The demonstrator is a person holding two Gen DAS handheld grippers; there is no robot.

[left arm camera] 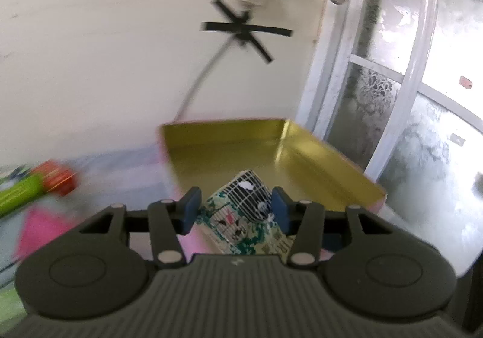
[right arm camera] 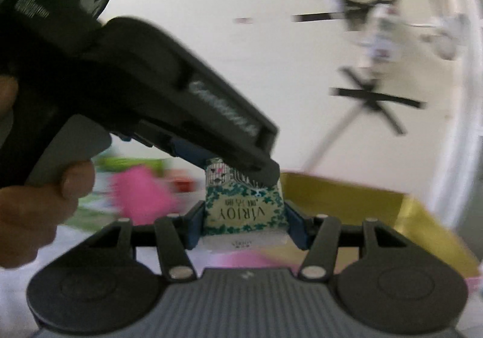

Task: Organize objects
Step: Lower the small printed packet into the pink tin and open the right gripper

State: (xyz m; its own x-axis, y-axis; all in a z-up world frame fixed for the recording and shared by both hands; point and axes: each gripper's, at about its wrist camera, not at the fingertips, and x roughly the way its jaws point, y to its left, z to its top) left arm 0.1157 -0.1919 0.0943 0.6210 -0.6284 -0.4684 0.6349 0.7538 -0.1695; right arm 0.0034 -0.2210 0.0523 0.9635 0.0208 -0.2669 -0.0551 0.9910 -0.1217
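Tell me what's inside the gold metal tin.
The gold metal tin shows only bare gold floor and walls; the green-and-white tissue pack and both tools hide its near part.

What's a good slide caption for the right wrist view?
Both grippers, right and left, clamp one green-patterned tissue pack beside a gold tin tray.

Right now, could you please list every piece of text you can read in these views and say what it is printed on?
"VIRJOY", upside down: tissue pack.
"DAS": left gripper body, upside down.
Chinese characters on the pack, the small print beneath and other lettering on that gripper: too blurred.
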